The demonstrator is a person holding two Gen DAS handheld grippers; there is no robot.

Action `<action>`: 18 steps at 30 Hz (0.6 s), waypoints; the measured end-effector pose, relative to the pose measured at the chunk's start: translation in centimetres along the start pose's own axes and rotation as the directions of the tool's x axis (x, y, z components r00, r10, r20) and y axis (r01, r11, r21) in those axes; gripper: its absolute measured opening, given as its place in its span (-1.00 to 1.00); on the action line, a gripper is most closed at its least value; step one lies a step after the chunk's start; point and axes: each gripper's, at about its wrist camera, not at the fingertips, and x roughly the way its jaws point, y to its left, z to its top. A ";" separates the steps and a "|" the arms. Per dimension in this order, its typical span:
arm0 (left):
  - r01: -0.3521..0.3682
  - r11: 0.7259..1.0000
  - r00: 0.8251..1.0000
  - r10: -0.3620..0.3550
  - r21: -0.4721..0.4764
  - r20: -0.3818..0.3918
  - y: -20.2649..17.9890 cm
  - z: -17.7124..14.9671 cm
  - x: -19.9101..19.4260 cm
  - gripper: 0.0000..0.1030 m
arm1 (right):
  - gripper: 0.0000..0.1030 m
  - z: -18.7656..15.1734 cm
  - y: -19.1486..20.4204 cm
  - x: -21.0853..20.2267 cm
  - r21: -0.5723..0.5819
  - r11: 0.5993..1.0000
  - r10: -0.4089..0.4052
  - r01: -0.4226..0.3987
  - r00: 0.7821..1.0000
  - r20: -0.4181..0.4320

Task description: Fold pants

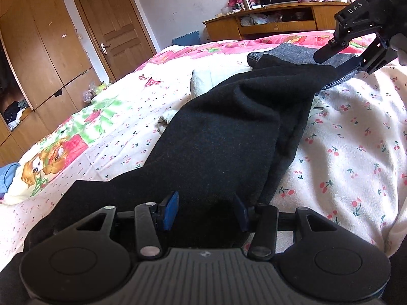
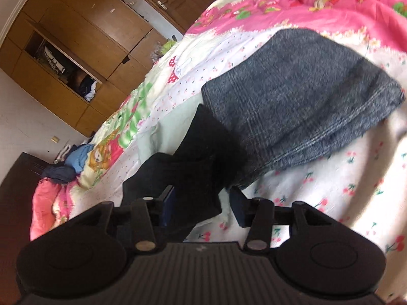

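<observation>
Black pants (image 1: 218,127) lie stretched in a long strip across the flowered bed sheet (image 1: 356,139). Their near end fills the gap between the blue pads of my left gripper (image 1: 205,211), which is shut on it. The far end rests on a grey garment (image 1: 292,50). My right gripper (image 1: 340,58) hangs over that far end with its jaws apart. In the right wrist view the right gripper (image 2: 203,206) is open. A black pants end (image 2: 198,167) sits against its left pad, and bare sheet shows beside the right pad (image 2: 237,209). The grey garment (image 2: 292,94) lies just ahead.
A wooden wardrobe (image 1: 38,63) and a door (image 1: 114,33) stand left of the bed. A low wooden cabinet (image 1: 274,20) with a screen is behind it. A white cloth (image 1: 203,81) lies beside the pants. Blue and dark clothes (image 2: 73,162) are piled at the bed's left edge.
</observation>
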 end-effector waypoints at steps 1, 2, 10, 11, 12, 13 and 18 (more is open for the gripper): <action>-0.002 1.000 1.000 0.002 0.002 -0.004 -0.1 0.1 -0.1 0.18 | -0.04 0.0 -0.3 0.5 0.040 0.999 0.034 -0.033 0.999 -0.013; -0.002 1.000 1.000 0.002 0.002 -0.007 -0.2 0.1 -0.2 0.18 | -0.04 0.1 -0.5 1.0 0.061 0.997 0.046 -0.045 0.999 -0.016; -0.008 0.999 1.000 0.007 0.047 0.017 -0.3 1.2 -0.9 0.18 | -0.78 5.5 2.5 2.1 0.098 0.964 0.234 -0.246 0.965 0.119; -0.012 0.999 1.000 0.011 0.045 0.023 -0.1 1.5 -0.9 0.18 | -0.78 6.4 3.5 1.7 0.068 0.961 0.256 -0.268 0.955 0.148; -0.016 0.999 0.999 0.015 0.042 0.028 0.0 1.7 -1.0 0.18 | -0.78 7.3 4.7 1.1 0.019 0.954 0.292 -0.300 0.939 0.181; -0.018 0.999 0.999 0.016 0.041 0.033 0.1 1.8 -1.1 0.19 | -0.78 7.7 5.5 0.6 -0.020 0.953 0.300 -0.302 0.934 0.196; 0.001 0.999 1.000 -0.001 0.034 -0.004 -0.2 0.5 -0.3 0.24 | -0.78 6.1 1.8 1.3 -0.002 0.997 0.071 -0.072 0.986 0.151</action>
